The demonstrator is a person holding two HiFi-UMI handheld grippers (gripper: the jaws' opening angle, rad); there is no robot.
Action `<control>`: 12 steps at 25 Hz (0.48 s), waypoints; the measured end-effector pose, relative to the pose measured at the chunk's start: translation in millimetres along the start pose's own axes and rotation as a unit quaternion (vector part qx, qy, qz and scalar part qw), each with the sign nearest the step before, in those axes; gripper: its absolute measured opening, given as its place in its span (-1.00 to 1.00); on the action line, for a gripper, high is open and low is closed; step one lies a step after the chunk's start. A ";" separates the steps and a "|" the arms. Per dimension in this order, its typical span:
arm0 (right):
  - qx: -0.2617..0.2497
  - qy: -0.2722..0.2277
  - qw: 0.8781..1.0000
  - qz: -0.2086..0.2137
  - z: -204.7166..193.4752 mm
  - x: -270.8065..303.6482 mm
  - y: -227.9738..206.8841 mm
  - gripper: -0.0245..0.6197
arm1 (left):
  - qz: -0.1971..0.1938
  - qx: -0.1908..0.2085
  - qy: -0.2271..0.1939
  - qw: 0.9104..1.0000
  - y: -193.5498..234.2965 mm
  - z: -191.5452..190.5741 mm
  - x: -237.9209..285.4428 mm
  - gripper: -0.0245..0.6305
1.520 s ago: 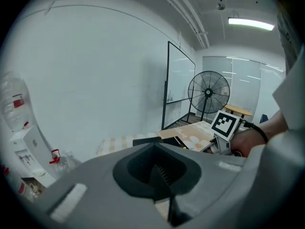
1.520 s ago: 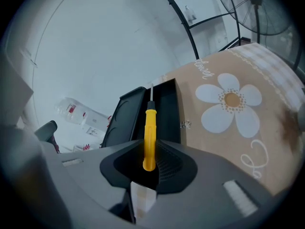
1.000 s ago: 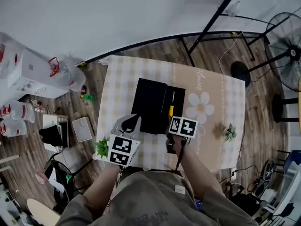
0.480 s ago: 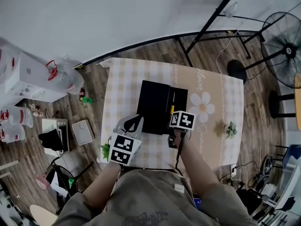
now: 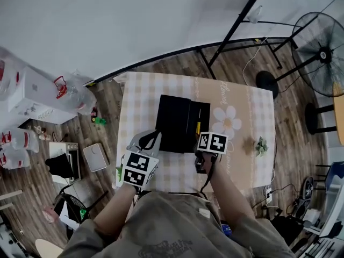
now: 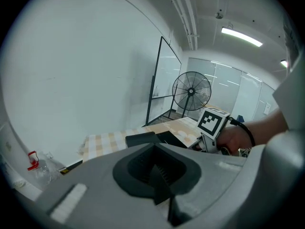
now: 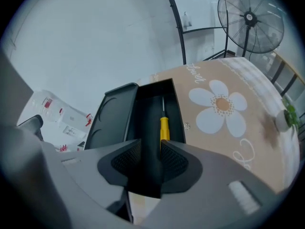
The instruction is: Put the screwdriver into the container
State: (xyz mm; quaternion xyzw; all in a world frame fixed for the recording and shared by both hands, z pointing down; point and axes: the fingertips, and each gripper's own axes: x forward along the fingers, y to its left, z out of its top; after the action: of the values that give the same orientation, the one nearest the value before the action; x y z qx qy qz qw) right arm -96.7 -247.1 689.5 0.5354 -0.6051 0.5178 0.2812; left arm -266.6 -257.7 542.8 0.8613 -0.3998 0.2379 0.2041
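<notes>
Screwdriver (image 7: 164, 128) lies inside the black container (image 7: 179, 109), below the right gripper (image 7: 150, 149), whose fingers (image 7: 174, 162) have just been spreading with nothing between them, evidently a release. Left gripper (image 6: 156, 173) hovers clenched and empty beside the container.

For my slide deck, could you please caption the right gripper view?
Right gripper, jaws just opened with nothing between them, above the yellow-handled screwdriver lying in the black container.

The right gripper (image 7: 148, 152) has just spread its jaws. The yellow-handled metal screwdriver (image 7: 164, 127), no longer gripped, lies loose inside the black rectangular plastic container (image 7: 147, 109).
</notes>
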 end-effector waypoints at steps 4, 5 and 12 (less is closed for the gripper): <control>-0.033 -0.033 0.999 0.022 8.4 -29.7 10.1 -0.48 | 0.003 0.014 -0.017 1.000 -6.1 14.3 -12.1 -0.92; -0.043 -0.042 0.998 0.027 10.7 -37.9 13.2 -0.48 | 0.004 0.017 -0.021 1.000 -7.5 18.1 -15.6 -0.92; -0.120 -0.120 0.984 0.052 27.3 -101.4 41.9 -0.53 | 0.020 0.043 -0.065 0.997 -12.7 52.6 -48.6 -0.92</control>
State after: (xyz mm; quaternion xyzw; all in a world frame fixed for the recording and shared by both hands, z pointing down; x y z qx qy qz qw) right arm -103.0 -240.8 576.8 0.5242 -0.7192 0.3868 0.2416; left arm -271.2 -249.9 470.6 0.8749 -0.4184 0.2022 0.1361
